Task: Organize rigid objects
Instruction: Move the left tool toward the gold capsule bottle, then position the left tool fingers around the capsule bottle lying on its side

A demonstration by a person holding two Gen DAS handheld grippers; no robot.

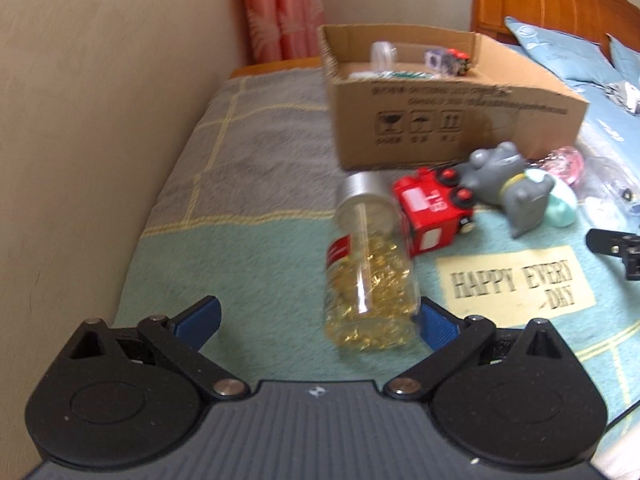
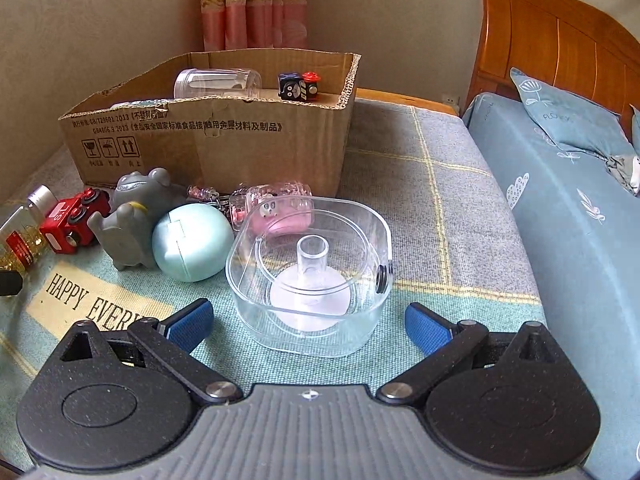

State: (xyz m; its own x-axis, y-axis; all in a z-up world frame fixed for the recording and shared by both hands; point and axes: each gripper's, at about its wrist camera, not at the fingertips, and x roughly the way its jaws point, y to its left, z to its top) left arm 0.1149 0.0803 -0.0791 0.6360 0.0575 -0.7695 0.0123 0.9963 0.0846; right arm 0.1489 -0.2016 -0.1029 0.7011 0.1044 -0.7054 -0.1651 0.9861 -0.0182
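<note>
Left tongs (image 1: 318, 322) gape wide, right blue pad touching the clear capsule-filled, silver-capped bottle (image 1: 370, 268); right tongs (image 2: 308, 322) gape wide around the clear square plastic container (image 2: 310, 280).

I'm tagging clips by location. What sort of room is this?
Most likely a bedroom: a wooden headboard with a blue pillow, a blanket covering the surface, and pink curtains behind.
</note>
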